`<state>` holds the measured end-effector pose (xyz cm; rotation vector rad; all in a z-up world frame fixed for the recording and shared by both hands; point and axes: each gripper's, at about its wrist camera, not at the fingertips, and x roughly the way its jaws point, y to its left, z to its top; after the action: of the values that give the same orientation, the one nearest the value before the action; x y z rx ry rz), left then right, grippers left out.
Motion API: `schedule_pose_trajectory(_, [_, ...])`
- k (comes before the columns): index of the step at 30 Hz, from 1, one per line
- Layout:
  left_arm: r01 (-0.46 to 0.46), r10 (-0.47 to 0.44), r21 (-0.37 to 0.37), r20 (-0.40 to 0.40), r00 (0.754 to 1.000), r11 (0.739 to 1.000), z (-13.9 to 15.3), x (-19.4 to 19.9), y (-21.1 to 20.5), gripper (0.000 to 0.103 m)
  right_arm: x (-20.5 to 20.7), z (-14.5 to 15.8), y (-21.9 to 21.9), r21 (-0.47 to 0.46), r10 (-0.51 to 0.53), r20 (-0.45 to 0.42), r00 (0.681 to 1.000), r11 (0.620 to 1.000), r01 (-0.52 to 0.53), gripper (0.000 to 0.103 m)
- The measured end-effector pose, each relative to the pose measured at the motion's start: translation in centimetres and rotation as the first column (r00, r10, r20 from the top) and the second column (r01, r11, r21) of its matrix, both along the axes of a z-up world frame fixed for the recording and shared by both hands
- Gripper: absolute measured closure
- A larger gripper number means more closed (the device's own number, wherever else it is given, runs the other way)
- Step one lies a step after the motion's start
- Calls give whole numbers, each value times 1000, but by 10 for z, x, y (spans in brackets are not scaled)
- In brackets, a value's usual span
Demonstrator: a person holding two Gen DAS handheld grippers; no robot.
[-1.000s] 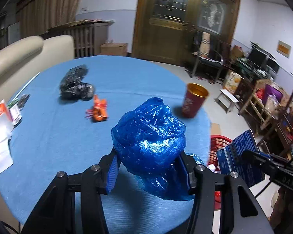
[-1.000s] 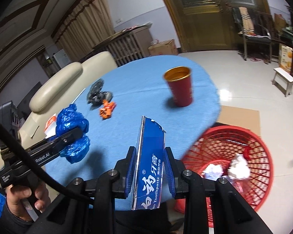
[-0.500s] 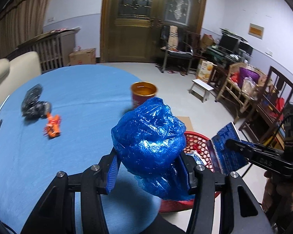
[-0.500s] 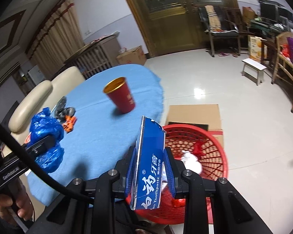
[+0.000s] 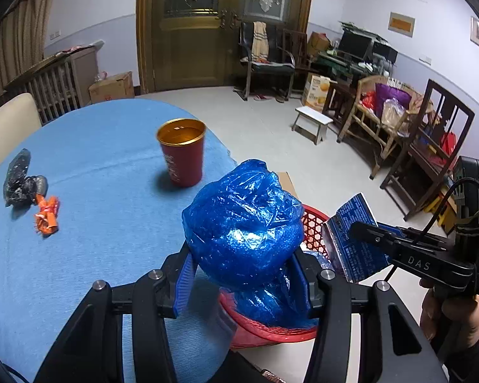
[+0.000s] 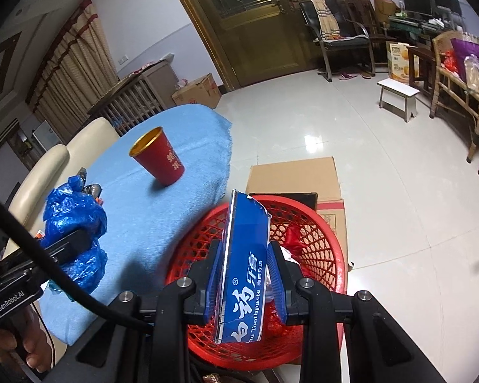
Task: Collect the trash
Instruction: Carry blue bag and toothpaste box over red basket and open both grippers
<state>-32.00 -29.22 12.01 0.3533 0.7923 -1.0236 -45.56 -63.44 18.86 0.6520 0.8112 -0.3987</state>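
Carrying two trash items to red basket [image 6: 322, 249] on floor off desk [image 5: 89, 223] right edge. My left gripper [image 5: 242, 274] jaws pinch blue bag [image 5: 242, 226]; right gripper [image 6: 244, 282] jaws pinch toothpaste box [image 6: 244, 271], above basket. Next: spread jaws, drop both in.

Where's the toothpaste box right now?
Right wrist view, centre: the toothpaste box is clamped upright in the right gripper, over the red basket beside the table's edge.
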Motion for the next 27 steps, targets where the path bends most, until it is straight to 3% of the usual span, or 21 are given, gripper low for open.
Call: schedule_pose_trajectory(27, [66, -67, 99, 1, 998, 993, -26, -16, -50, 49, 0, -26, -13, 33, -12, -41, 999, 999, 13, 72])
